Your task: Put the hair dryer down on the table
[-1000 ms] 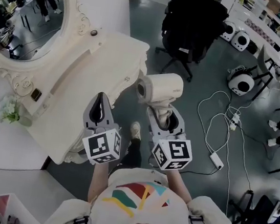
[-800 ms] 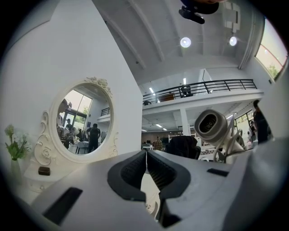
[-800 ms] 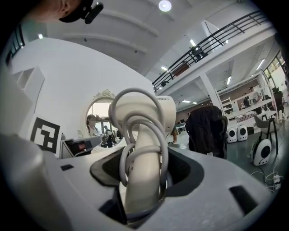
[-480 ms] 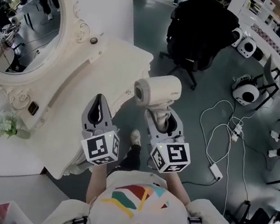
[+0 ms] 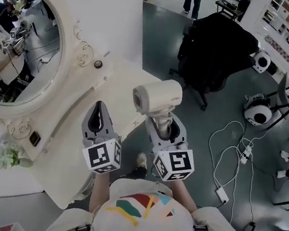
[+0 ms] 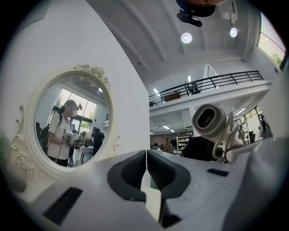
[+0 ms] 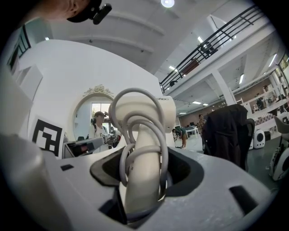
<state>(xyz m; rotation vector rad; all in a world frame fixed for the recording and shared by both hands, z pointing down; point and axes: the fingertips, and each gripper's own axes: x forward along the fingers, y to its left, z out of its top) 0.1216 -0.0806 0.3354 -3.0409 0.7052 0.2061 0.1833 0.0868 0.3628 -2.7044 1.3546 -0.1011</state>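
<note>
While the white hair dryer (image 5: 157, 95) stands upright at the centre of the head view, clear of the table, we grip its cord-wrapped handle between the jaws of our right gripper (image 5: 163, 124). Its round end faces the frame's left, just beside the right edge of the cream dressing table (image 5: 71, 144). Our left gripper (image 5: 98, 117), left of the dryer, has its jaws pressed together on nothing. An oval mirror (image 5: 20, 49) fills the upper left; a black chair (image 5: 217, 50) and loose cables (image 5: 235, 152) occupy the right.
</note>
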